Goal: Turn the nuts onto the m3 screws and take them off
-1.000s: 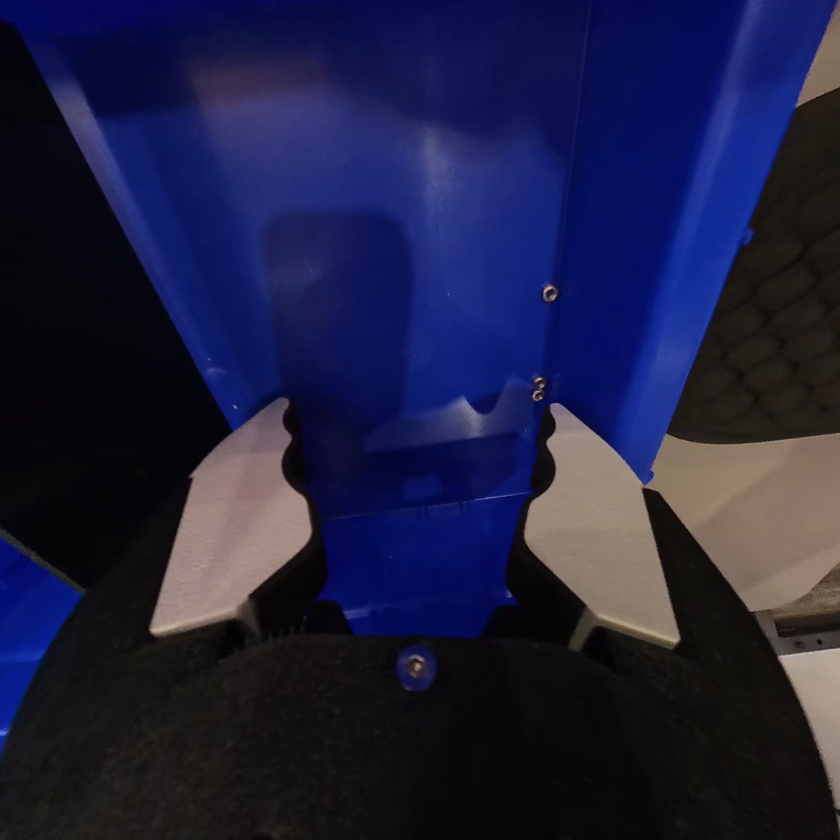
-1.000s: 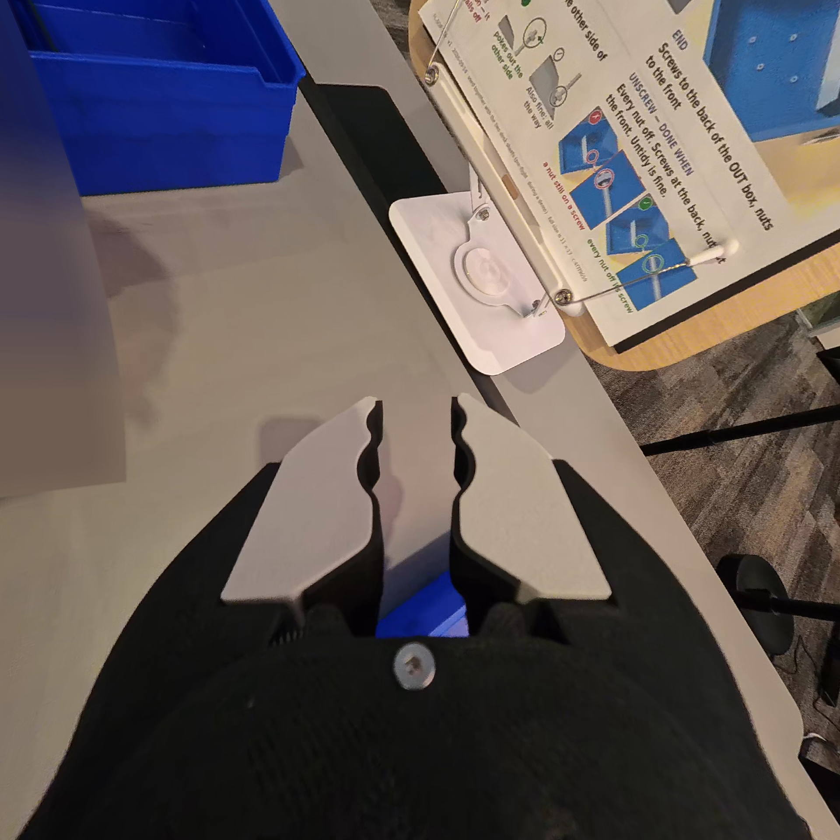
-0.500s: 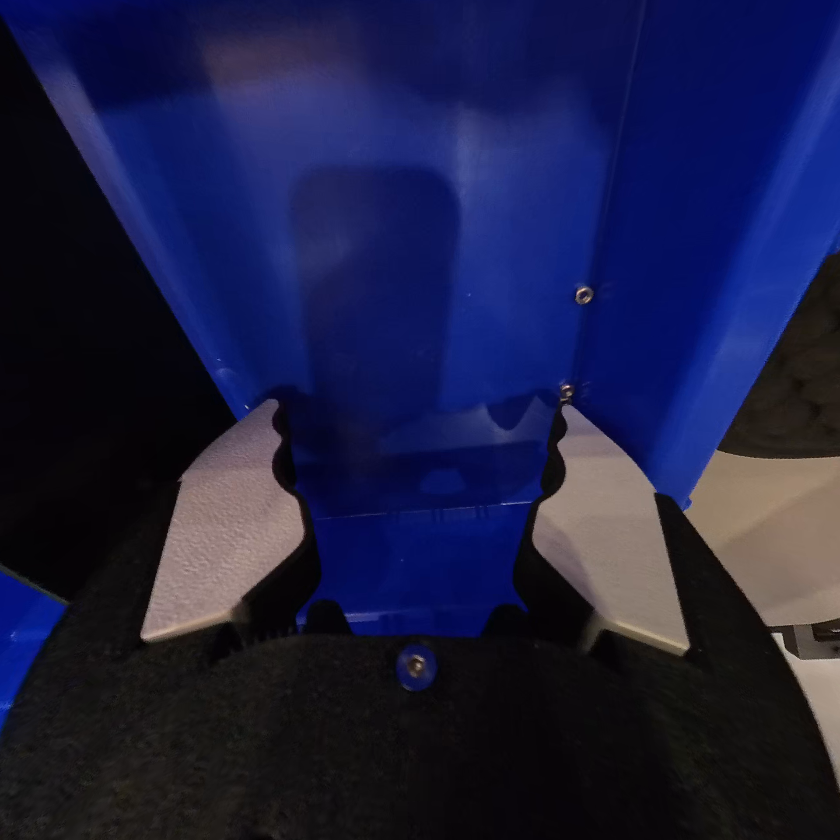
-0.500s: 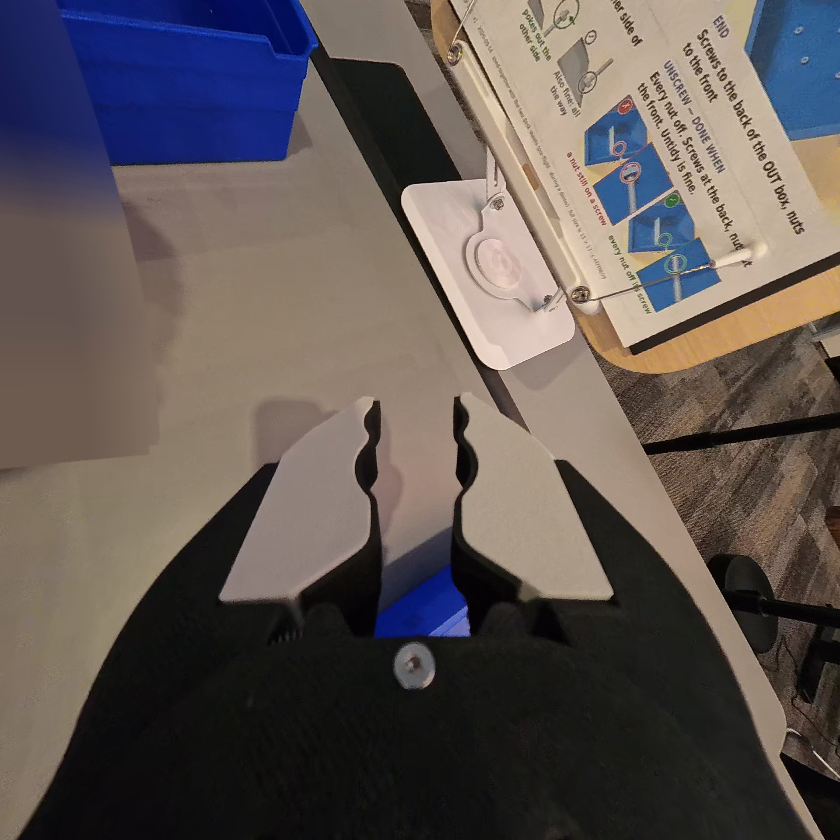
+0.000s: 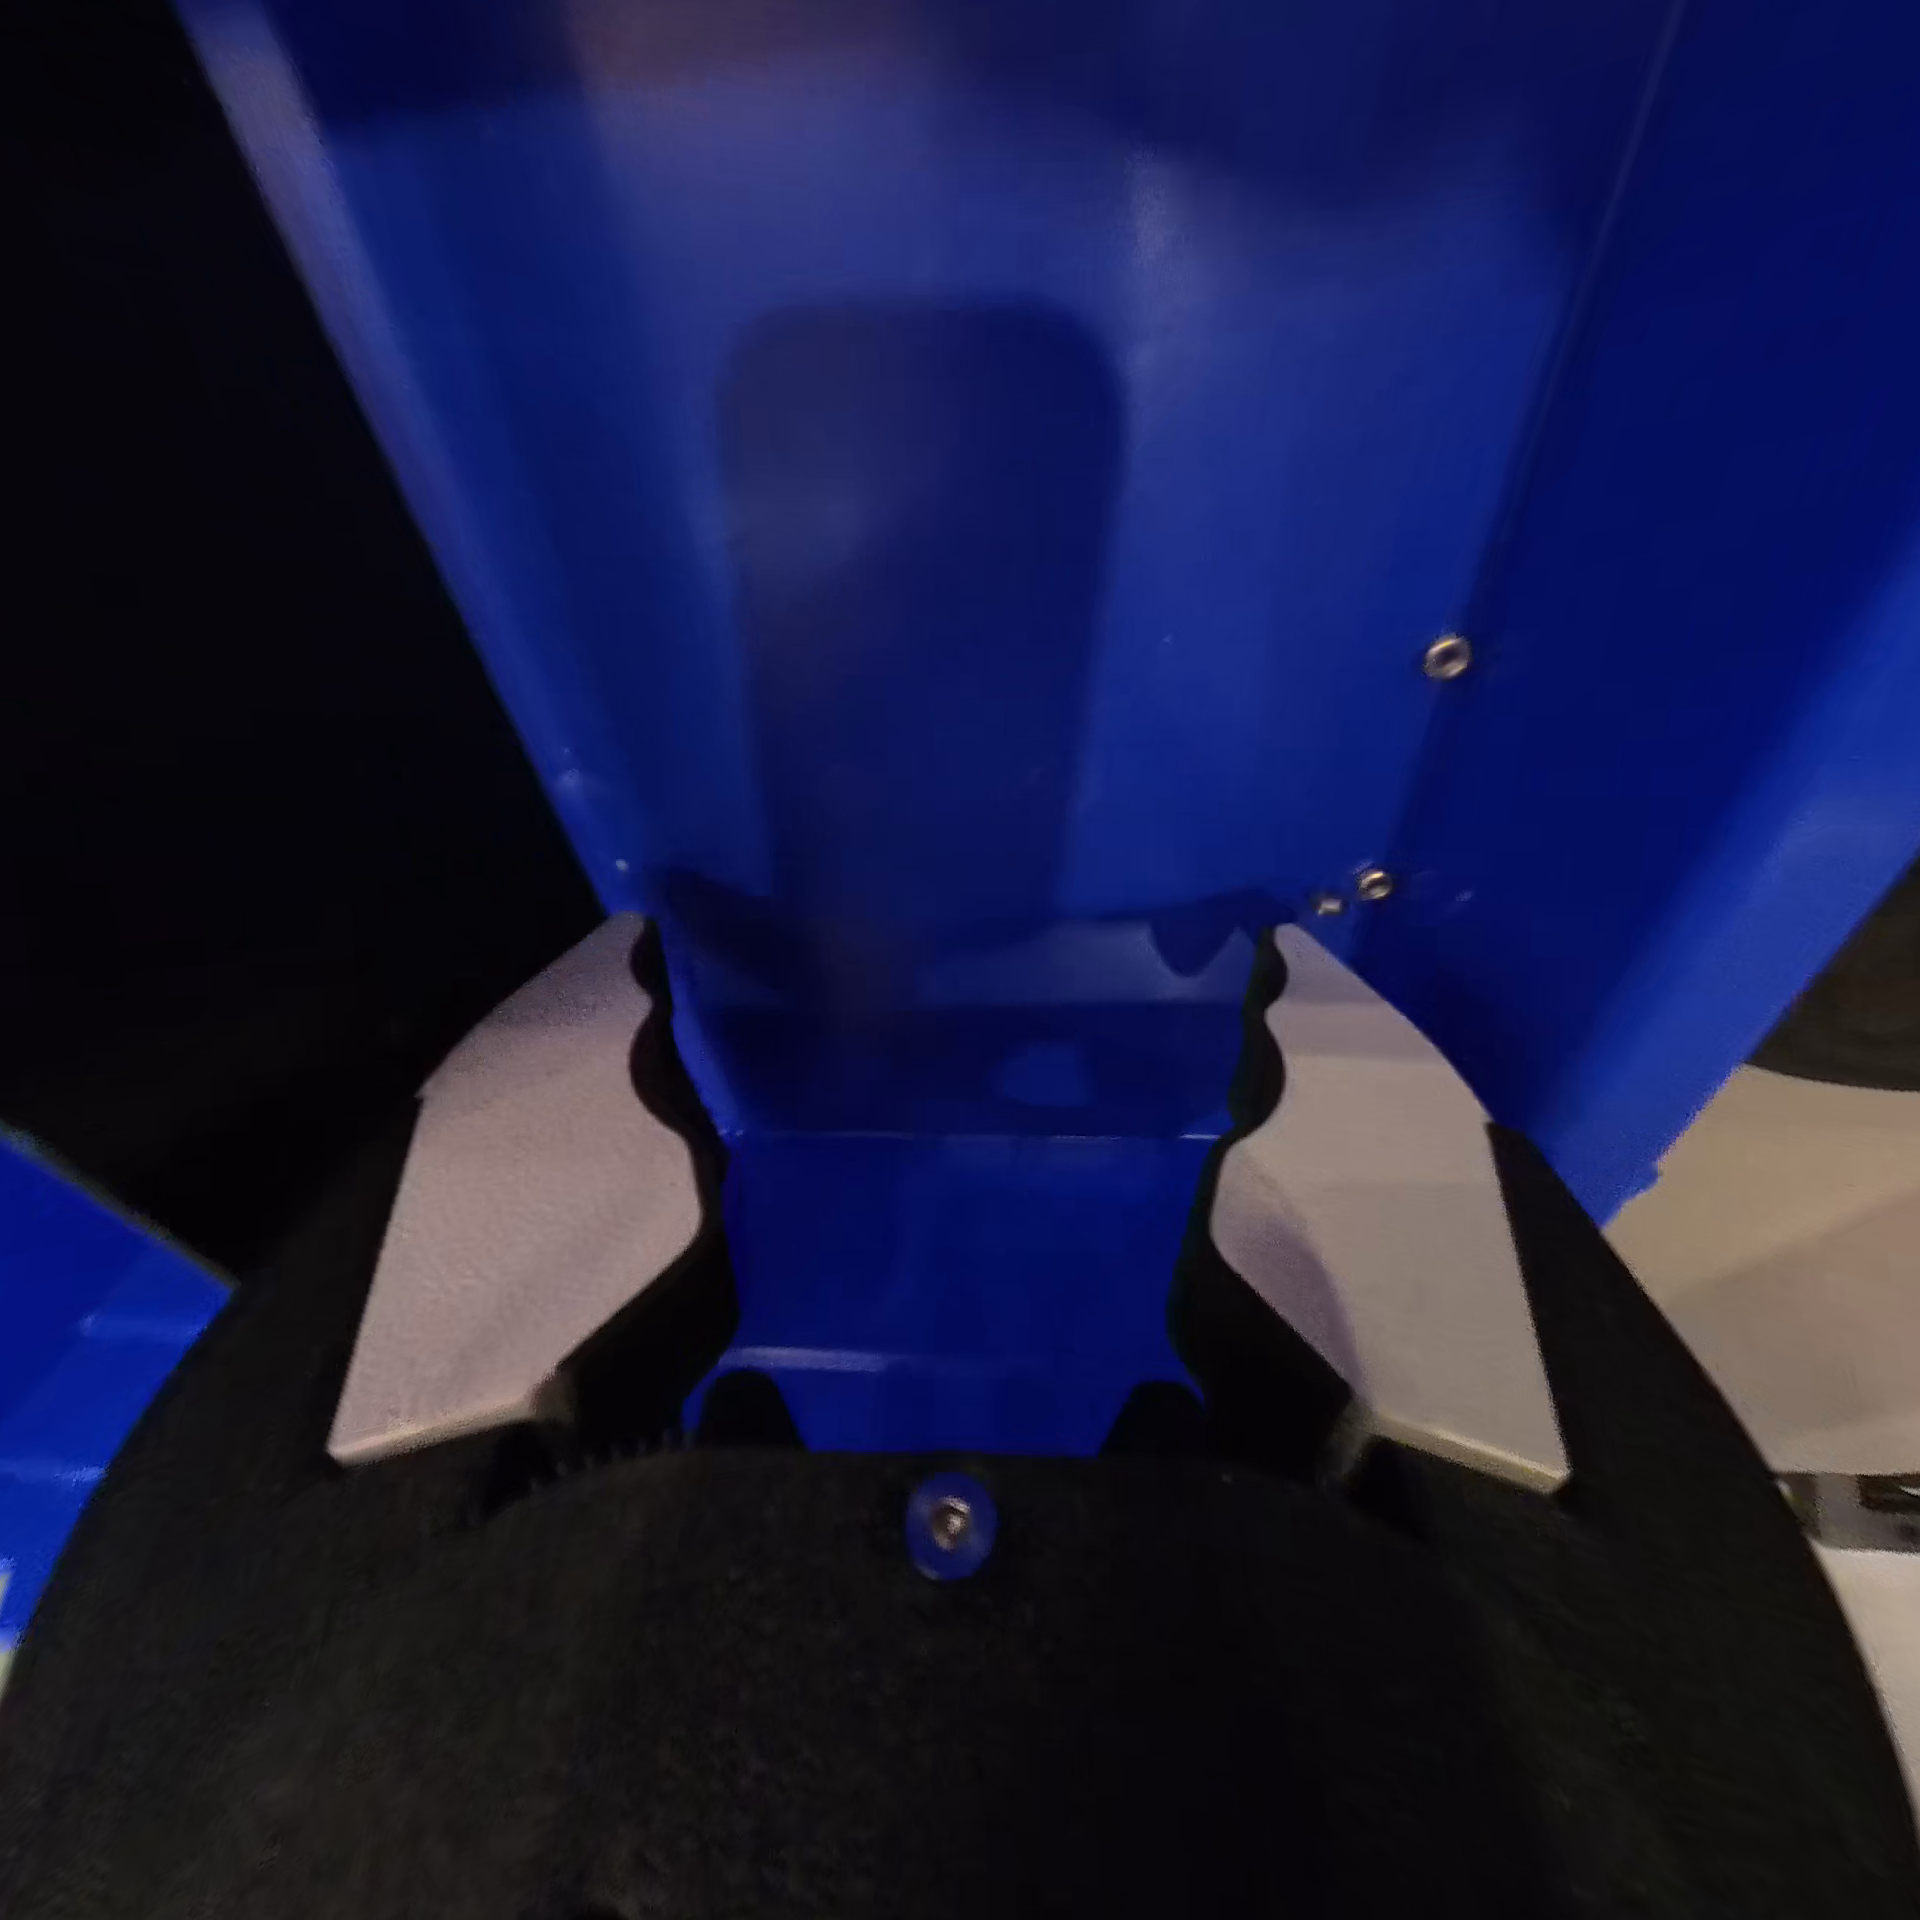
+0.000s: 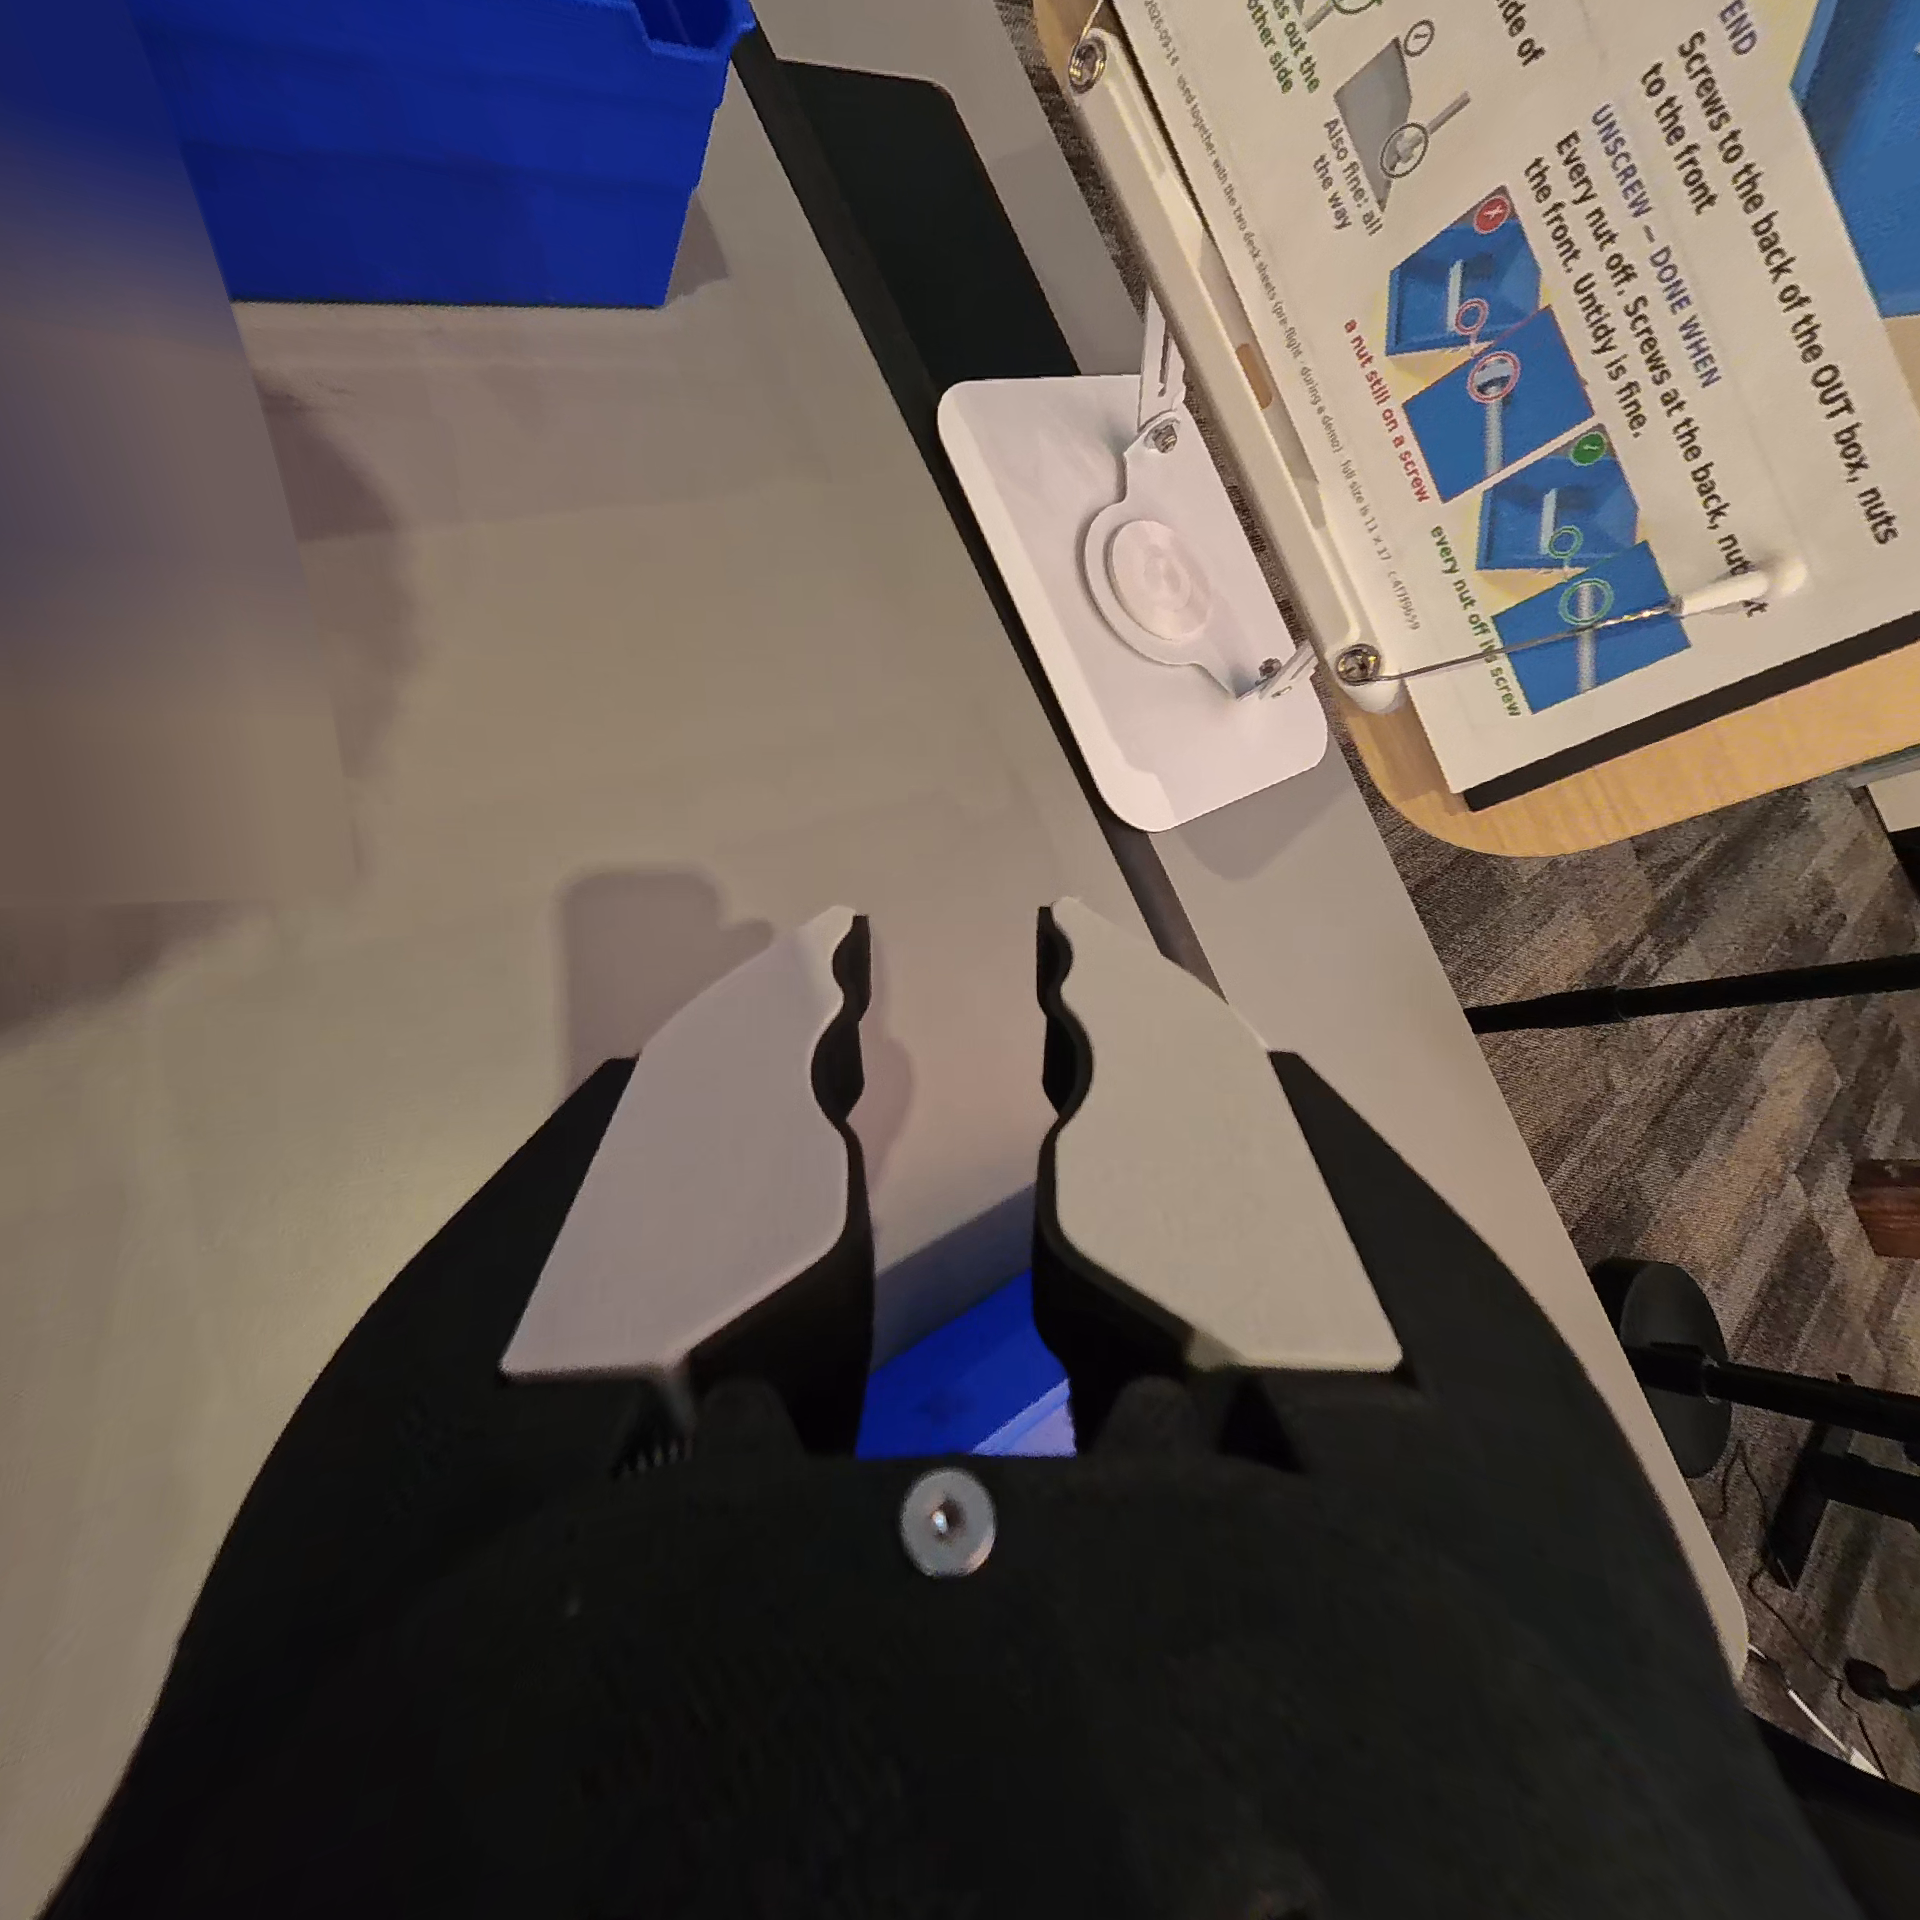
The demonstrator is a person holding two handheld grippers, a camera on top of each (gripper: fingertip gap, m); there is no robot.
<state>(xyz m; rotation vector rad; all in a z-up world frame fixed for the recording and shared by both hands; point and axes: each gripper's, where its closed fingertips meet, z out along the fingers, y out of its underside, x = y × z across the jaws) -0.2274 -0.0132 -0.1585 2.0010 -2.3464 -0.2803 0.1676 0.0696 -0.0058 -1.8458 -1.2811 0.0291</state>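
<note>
The nuts lie loose inside the blue bin [image 5: 1039, 520]: one [image 5: 1446, 658] against the seam of the right-hand wall, a pair [image 5: 1374, 884] nearer the left tongs' right tip. Over the last second they have drifted rightward in the left wrist view, and the bin has slid with them, so the bin is being swung or tilted while gripped. No screw shows in either view.

The left tongs [image 5: 951, 940] are spread wide, with the bin's narrow end filling the gap between them; they seem to clamp it by its walls, though contact is hard to confirm.

The right tongs [image 6: 951, 920] are narrowly parted and hold nothing, hovering over the grey tabletop [image 6: 623, 623]. They have crept forward toward the white stand base [image 6: 1039, 488] and the instruction sheet [image 6: 1558, 312]; a second blue bin [image 6: 436, 156] sits farther back. My guess: threading has not started, and the bin is being positioned first.
</note>
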